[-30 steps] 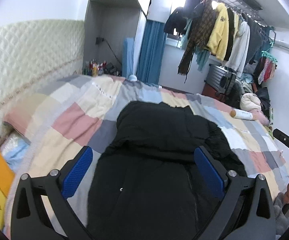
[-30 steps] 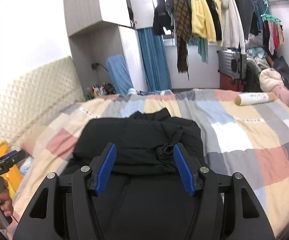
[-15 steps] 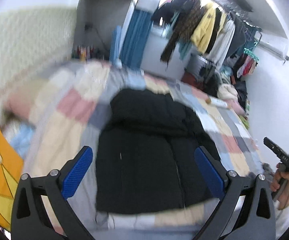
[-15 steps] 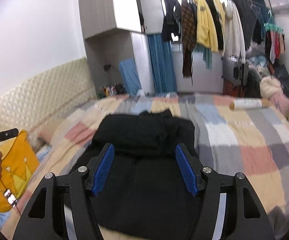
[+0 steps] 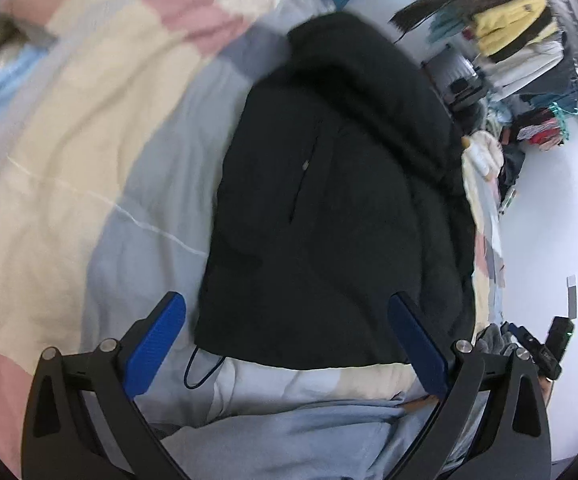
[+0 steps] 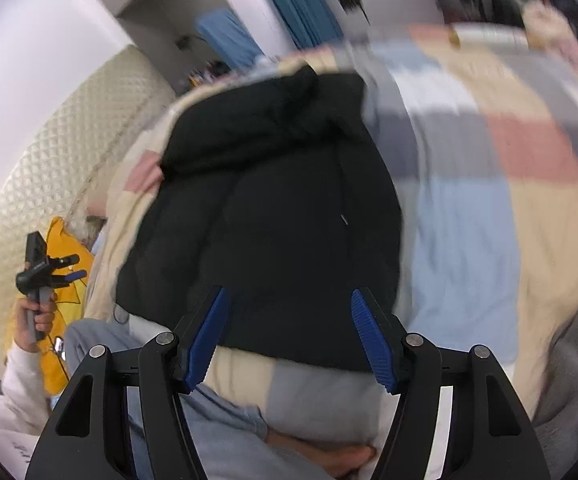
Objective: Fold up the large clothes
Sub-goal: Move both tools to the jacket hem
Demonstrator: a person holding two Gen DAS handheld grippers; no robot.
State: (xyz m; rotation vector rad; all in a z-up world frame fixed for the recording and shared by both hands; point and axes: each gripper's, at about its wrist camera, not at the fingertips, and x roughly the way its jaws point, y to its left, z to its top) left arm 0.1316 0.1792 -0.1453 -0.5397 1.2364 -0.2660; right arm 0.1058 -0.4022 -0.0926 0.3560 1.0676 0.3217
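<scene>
Blue-padded fingers (image 5: 157, 344) of the left gripper (image 5: 287, 340) stand wide apart and grip nothing; the right gripper (image 6: 291, 336) is likewise spread and empty, its jaws framing the near hem from above. Between both pairs, filling the centre of each frame, lies the black padded jacket (image 5: 329, 208), spread on the patchwork quilt (image 5: 89, 152), its upper part apparently already doubled over, though blur makes the layers hard to read. I judge this the pause before a fold: the next move calls for lowering each gripper to a bottom corner, pinching it, and carrying the hem toward the collar. A dark drawcord (image 5: 201, 372) trails from the hem at lower left. No containers are visible; a clothes rack (image 5: 521, 40) sits upper right.
</scene>
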